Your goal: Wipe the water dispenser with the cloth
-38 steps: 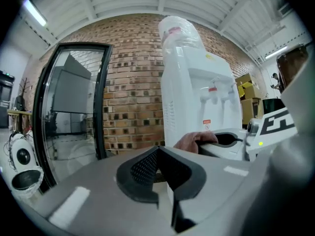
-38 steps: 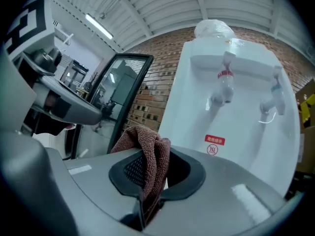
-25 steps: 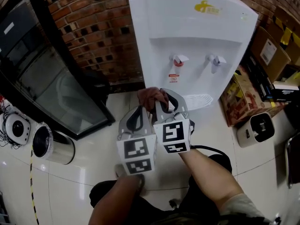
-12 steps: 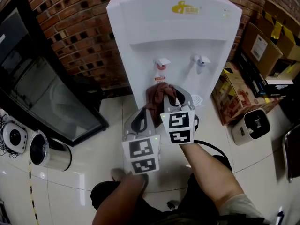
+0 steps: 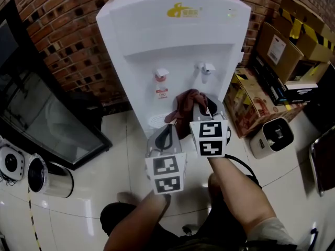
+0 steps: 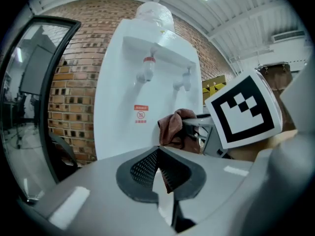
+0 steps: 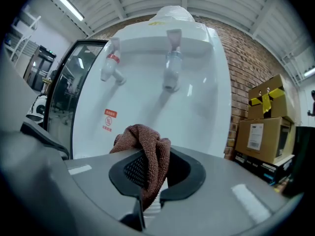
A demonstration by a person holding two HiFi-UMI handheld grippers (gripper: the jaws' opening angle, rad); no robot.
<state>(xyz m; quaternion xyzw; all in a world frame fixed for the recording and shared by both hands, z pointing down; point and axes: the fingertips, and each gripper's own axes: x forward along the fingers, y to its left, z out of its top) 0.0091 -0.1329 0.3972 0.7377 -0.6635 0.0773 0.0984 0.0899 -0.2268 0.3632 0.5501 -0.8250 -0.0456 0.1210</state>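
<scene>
Fingers of the right gripper (image 7: 152, 167) are clamped on a narrow fold of the brown cloth (image 7: 141, 137). Most of it bunches loose above the tips.

Left gripper (image 6: 157, 155) has its fingers together with nothing between them. It sits just beside the right one at the centre of the head view.

The cloth is up in front of the water dispenser (image 5: 172, 41), under the two taps, at centre frame. Can't tell if it touches the panel yet.

Risks as I see them:
- Thin grip: dragging across the panel could pull the fold out and drop the cloth.
- If the wad folds back, hard fingertips scrape the plastic instead.
- Red tap (image 5: 161, 75) and the other tap (image 5: 205, 68) are right above. An upward stroke could knock a lever and release water.
- Grippers this close could knock together mid-stroke.
</scene>
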